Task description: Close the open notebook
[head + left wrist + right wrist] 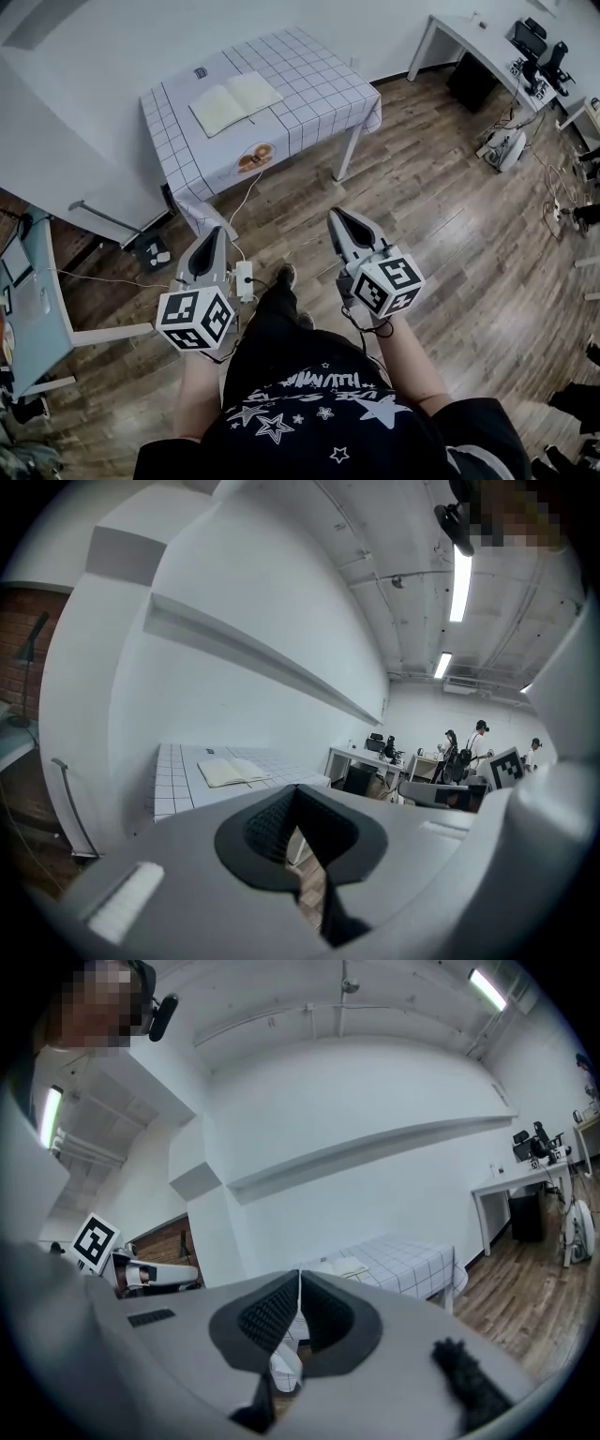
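Note:
The open notebook (236,101) lies flat, its cream pages facing up, on a table with a white checked cloth (309,84) across the wooden floor from me. Both grippers are held out at waist height, well short of that table. My left gripper (214,234) and my right gripper (337,217) point toward it, each shut with nothing between the jaws. In the left gripper view the notebook (234,772) shows far beyond the closed left gripper (296,791). Past the closed right gripper (299,1277), the right gripper view shows the notebook (349,1267) small on the cloth.
A small dark object (201,72) sits behind the notebook on the table. A power strip (245,278) and cables lie on the floor by my feet. A pale blue desk (37,309) stands at the left, a white desk (469,33) with equipment at the far right. People (478,747) stand far off.

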`<act>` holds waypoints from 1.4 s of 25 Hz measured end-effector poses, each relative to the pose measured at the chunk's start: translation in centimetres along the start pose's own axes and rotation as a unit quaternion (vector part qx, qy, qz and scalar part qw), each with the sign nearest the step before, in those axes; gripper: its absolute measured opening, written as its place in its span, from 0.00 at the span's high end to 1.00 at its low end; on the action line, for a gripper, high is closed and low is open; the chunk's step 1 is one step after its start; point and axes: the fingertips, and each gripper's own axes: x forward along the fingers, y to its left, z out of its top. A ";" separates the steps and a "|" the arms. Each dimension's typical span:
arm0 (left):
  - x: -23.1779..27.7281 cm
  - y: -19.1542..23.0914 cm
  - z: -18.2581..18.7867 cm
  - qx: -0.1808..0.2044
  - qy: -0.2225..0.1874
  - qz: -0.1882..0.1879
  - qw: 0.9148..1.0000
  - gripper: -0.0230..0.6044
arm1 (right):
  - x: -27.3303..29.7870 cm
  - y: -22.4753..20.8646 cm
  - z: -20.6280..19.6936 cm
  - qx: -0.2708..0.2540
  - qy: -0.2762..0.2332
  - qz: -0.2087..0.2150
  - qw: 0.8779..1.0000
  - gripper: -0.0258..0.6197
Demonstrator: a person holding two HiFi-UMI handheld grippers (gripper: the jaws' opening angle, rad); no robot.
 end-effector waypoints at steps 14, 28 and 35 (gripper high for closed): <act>7.7 4.2 2.0 0.004 -0.011 0.003 1.000 0.95 | 7.7 -2.9 1.1 -0.016 0.006 0.016 1.000 0.94; 16.6 13.7 4.3 -0.013 -0.008 0.026 1.000 0.95 | 23.4 -5.4 2.9 -0.055 0.043 0.042 0.997 0.93; 21.5 19.1 5.1 -0.027 -0.006 0.042 0.999 0.95 | 32.2 -6.3 1.0 -0.087 0.088 0.063 0.990 0.93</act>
